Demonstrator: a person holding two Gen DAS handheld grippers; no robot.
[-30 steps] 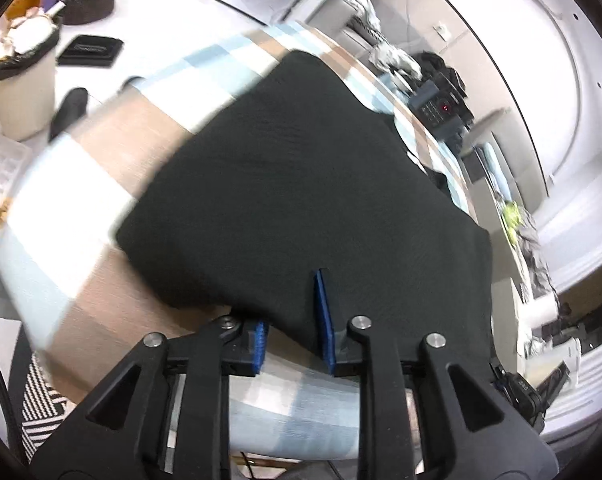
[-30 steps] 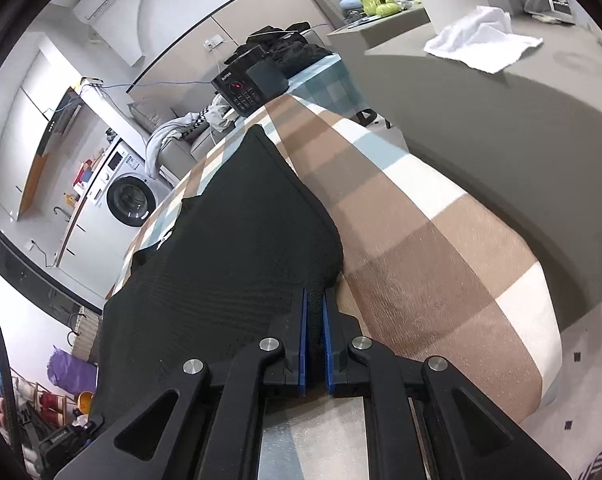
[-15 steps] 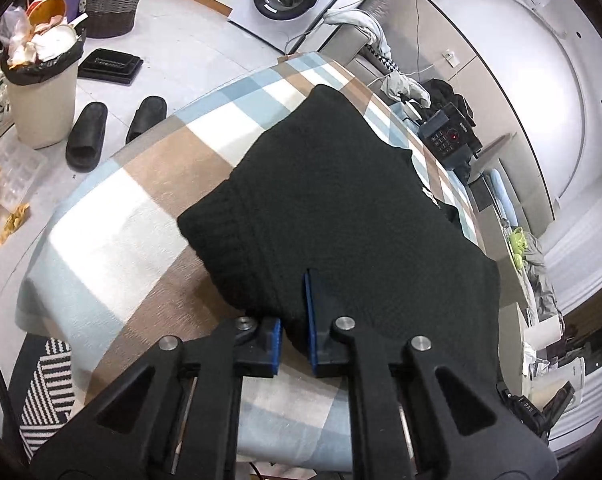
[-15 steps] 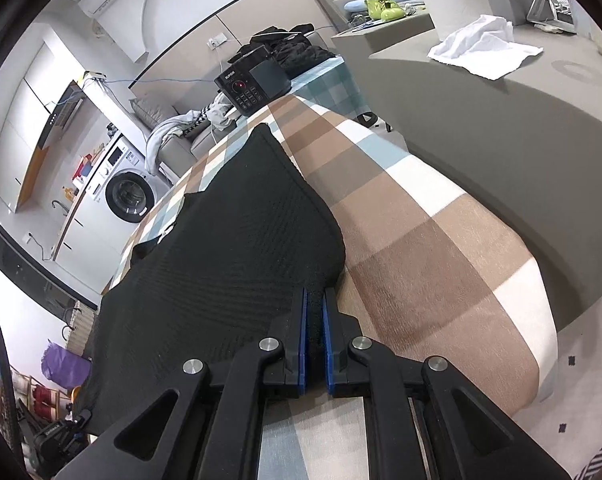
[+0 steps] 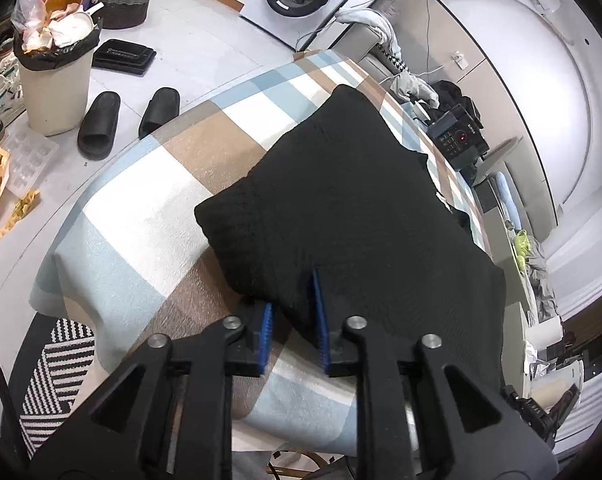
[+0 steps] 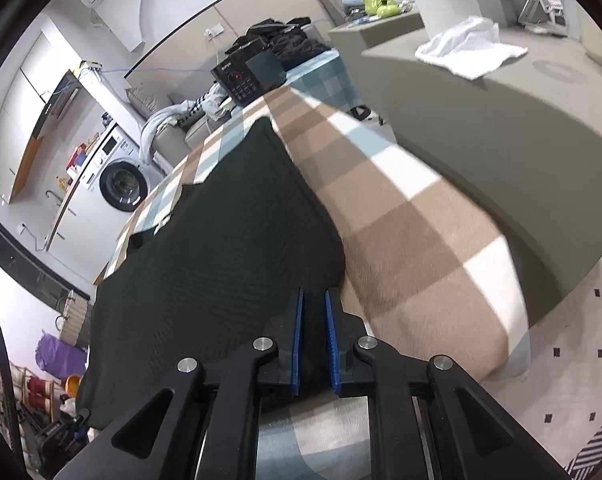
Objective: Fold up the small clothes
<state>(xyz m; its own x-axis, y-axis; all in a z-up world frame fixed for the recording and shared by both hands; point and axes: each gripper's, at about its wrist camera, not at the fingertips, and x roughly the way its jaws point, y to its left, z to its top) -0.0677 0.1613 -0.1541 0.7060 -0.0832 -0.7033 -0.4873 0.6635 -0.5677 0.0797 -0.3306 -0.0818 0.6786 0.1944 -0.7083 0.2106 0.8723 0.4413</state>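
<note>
A black knit garment [image 5: 353,200] lies flat on the checked tablecloth [image 5: 149,216]; it also shows in the right wrist view [image 6: 229,240]. My left gripper [image 5: 293,320] sits at its near edge with the blue pads apart, and a fold of the cloth lies loosely between them. My right gripper [image 6: 312,328] is at the garment's near right corner, its pads a little apart with the black edge between them.
The tablecloth's edge [image 5: 61,280] drops off at the left. On the floor are a full bin [image 5: 55,80] and black slippers [image 5: 129,120]. A black device [image 6: 247,76] and a clothes pile [image 6: 285,40] sit at the table's far end. A grey counter [image 6: 501,120] stands at the right.
The left gripper closed somewhat on the garment's edge, then opened wide. The right gripper's pads have parted slightly from their tight pinch. The garment lies flatter.
</note>
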